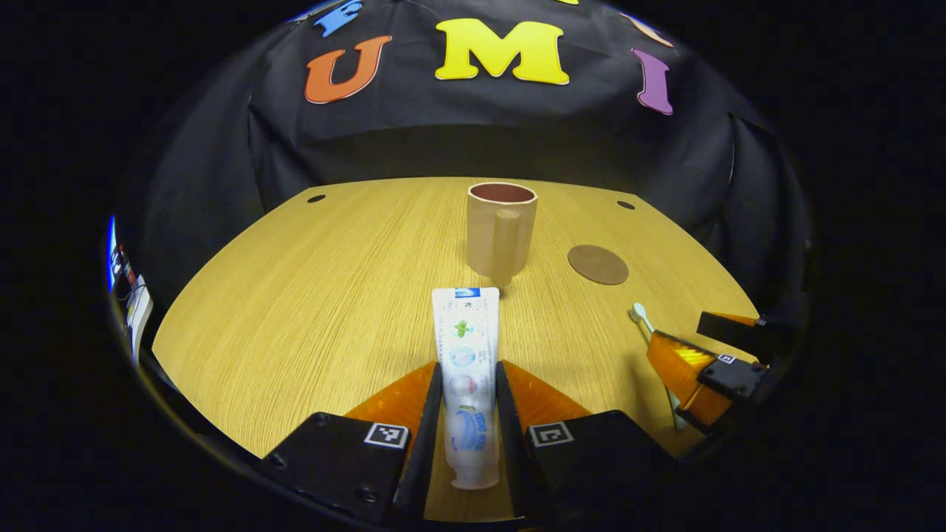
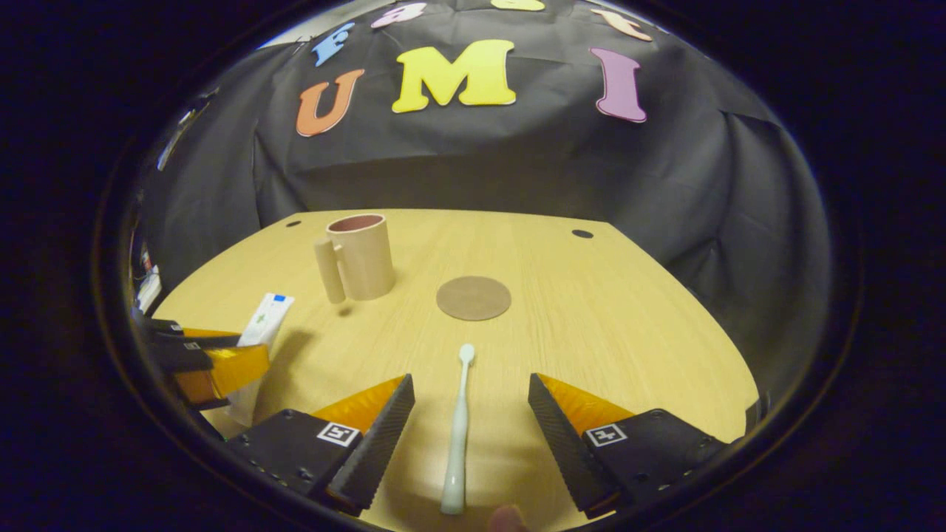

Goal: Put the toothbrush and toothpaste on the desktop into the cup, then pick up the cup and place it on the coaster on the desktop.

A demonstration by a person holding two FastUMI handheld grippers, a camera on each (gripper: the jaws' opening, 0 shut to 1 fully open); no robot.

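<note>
Left gripper (image 1: pixel 468 399): jaws narrowed onto the toothpaste (image 1: pixel 466 369), both fingers pressing its sides; the tube's long axis runs straight ahead, flat crimped end toward the cup (image 1: pixel 500 229), cap end near the camera. In the right gripper view the tube (image 2: pixel 260 329) rises tilted from that gripper (image 2: pixel 211 358), its lower part hidden. Right gripper (image 2: pixel 471 414): jaws wide apart, gripping nothing, straddling the toothbrush (image 2: pixel 458 436), which lies flat on the desktop (image 2: pixel 628 332) untouched, head pointing toward the coaster (image 2: pixel 474 298). The brush's handle end is cut off at the lower edge. The cup stands upright left of the coaster, handle toward the viewer.
</note>
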